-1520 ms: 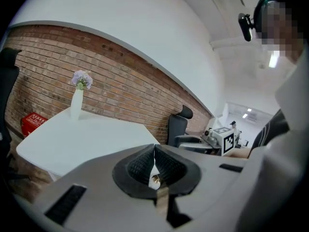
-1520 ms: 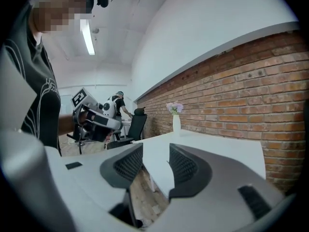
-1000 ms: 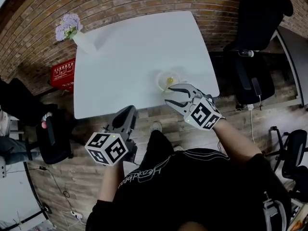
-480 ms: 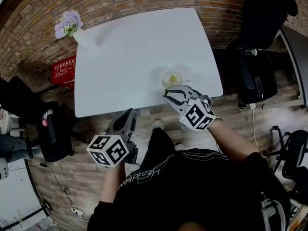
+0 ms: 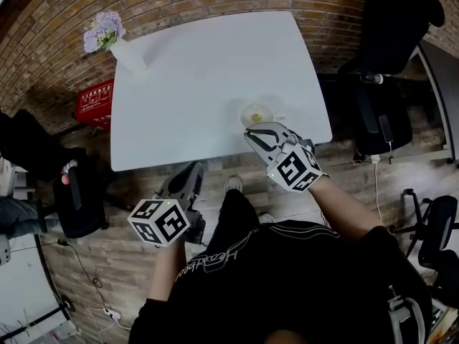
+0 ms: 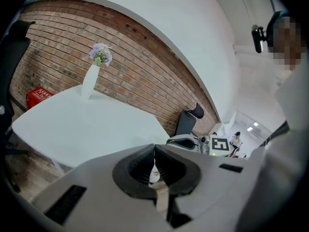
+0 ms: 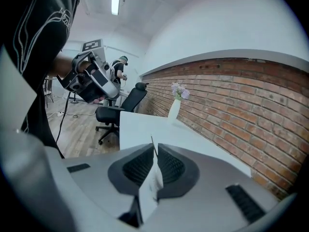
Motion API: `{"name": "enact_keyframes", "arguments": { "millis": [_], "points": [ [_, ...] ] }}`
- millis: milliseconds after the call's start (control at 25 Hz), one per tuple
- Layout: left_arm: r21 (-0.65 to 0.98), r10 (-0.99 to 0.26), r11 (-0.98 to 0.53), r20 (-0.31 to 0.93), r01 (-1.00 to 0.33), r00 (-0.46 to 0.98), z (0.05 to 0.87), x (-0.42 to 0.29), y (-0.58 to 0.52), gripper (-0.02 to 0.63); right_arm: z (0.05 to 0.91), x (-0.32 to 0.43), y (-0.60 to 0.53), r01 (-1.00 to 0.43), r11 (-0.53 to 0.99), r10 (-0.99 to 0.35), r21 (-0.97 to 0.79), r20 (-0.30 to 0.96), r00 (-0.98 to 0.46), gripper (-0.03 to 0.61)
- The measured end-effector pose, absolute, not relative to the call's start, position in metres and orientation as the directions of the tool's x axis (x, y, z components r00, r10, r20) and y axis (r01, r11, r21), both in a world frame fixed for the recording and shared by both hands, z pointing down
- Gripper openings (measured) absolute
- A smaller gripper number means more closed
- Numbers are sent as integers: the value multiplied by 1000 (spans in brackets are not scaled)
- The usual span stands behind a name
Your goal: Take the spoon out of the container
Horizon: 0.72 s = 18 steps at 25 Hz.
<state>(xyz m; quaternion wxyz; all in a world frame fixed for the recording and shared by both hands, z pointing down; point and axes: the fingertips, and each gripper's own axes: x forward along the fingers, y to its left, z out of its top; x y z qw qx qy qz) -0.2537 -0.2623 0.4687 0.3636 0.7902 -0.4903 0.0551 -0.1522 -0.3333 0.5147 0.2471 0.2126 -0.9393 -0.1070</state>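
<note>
A small clear container (image 5: 256, 113) with something yellow inside stands near the white table's (image 5: 201, 77) front right edge. My right gripper (image 5: 252, 135) hovers just in front of it, fingertips at its rim. Its jaws are closing, and in the right gripper view (image 7: 155, 154) a thin white spoon handle (image 7: 153, 180) stands pinched between the pads. The spoon's bowl is hidden. My left gripper (image 5: 192, 169) hangs below the table's front edge, off the table, jaws shut with nothing between them (image 6: 154, 151).
A white vase (image 5: 128, 57) with lilac flowers stands at the table's far left corner. A red crate (image 5: 93, 102) sits on the floor to the left. Black office chairs (image 5: 387, 41) stand to the right, another (image 5: 79, 203) to the left.
My right gripper's jaws went from wide open to nearly closed and moved slightly up to the container. The left gripper stayed put.
</note>
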Motion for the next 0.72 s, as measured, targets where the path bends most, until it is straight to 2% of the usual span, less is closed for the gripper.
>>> {"name": "enact_keyframes", "arguments": {
  "millis": [720],
  "points": [
    [509,-730,-239,467,-827,498,467,-253,-252,5,487,-145,-349,-415,857,-507,305,354,-786,-2]
  ]
}}
